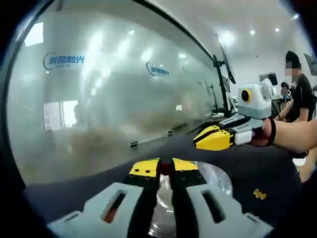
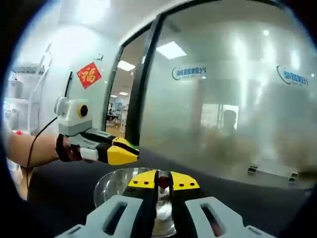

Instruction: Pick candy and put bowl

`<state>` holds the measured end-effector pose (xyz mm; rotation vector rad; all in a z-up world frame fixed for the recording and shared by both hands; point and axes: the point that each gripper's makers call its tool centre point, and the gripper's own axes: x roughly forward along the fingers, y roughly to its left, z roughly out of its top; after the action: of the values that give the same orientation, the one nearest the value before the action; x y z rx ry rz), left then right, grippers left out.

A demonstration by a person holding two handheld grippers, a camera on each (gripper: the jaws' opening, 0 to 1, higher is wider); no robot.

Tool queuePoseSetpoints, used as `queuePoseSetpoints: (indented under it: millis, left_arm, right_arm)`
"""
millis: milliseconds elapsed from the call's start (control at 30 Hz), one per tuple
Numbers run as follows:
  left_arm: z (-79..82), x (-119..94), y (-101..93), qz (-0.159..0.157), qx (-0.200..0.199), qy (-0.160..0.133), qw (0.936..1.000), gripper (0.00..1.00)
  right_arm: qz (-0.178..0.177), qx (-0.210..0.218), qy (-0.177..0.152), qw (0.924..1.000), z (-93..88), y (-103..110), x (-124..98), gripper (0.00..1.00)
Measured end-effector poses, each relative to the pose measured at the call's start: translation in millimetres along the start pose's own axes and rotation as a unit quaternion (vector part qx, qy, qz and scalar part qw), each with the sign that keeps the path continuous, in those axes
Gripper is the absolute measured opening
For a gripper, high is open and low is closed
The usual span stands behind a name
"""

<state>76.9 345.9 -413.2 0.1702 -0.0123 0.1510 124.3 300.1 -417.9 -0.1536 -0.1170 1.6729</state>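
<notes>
Your left gripper has its yellow-tipped jaws pressed together on a small dark-red candy, held right above the shiny round metal bowl on the dark table. Your right gripper is likewise pinching a small red candy between its yellow tips, just over the same bowl. A small yellow wrapped candy lies on the table to the right of your left claw, past the bowl. A frosted glass wall stands beyond both claws.
</notes>
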Motion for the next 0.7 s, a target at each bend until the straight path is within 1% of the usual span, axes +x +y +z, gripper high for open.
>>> queuePoseSetpoints:
  millis: [33, 100, 167, 300, 333, 367, 400, 433, 467, 500, 600, 700]
  left_arm:
    - [1.2, 1, 1.5, 0.001, 0.0, -0.001, 1.0, 0.02]
    - [0.1, 3, 3.2, 0.002, 0.003, 0.002, 1.0, 0.02]
    - [-2.3, 4, 5.8, 0.004, 0.006, 0.005, 1.0, 0.02]
    - [-7.3, 3, 12.3, 0.012, -0.001, 0.008, 0.9999, 0.02]
    - [-7.7, 2, 16.9, 0.023, -0.022, 0.0, 0.9995, 0.03]
    - [-8.7, 2, 21.5, 0.035, -0.04, -0.005, 0.9986, 0.06]
    - [-9.9, 1, 26.2, 0.043, -0.037, -0.006, 0.9983, 0.17]
    - [-10.5, 0, 26.1, 0.037, -0.039, -0.006, 0.9986, 0.24]
    - [-8.1, -1, 19.8, 0.017, -0.064, -0.02, 0.9976, 0.26]
    - [-10.0, -3, 18.7, 0.015, -0.067, -0.015, 0.9976, 0.25]
    - [-13.6, -5, 19.7, 0.02, -0.048, -0.01, 0.9986, 0.26]
    - [-17.4, -6, 16.5, 0.01, -0.053, -0.004, 0.9985, 0.24]
  right_arm:
    - [0.005, 0.009, -0.005, 0.9999, 2.5, 1, 1, 0.05]
    - [0.01, 0.011, -0.013, 0.9998, 4.5, 4, 3, 0.05]
    - [-0.003, 0.002, -0.013, 0.9999, 3.1, 1, 4, 0.05]
    - [0.002, 0.014, -0.012, 0.9998, -0.5, 0, 6, 0.06]
    - [0.025, 0.033, -0.012, 0.9991, -2.0, 8, 8, 0.11]
    - [0.04, 0.04, -0.011, 0.9983, -2.9, 13, 8, 0.21]
    - [0.037, 0.039, -0.01, 0.9985, -3.3, 12, 8, 0.35]
    - [0.035, 0.038, -0.01, 0.9986, -3.9, 11, 7, 0.36]
    - [0.029, 0.029, -0.014, 0.999, -3.4, 10, 5, 0.33]
    - [0.027, 0.028, -0.015, 0.9991, -2.9, 8, 4, 0.29]
    - [0.033, 0.044, -0.019, 0.9983, -1.4, 7, 4, 0.29]
    - [0.03, 0.041, -0.018, 0.9986, -1.9, 6, 2, 0.27]
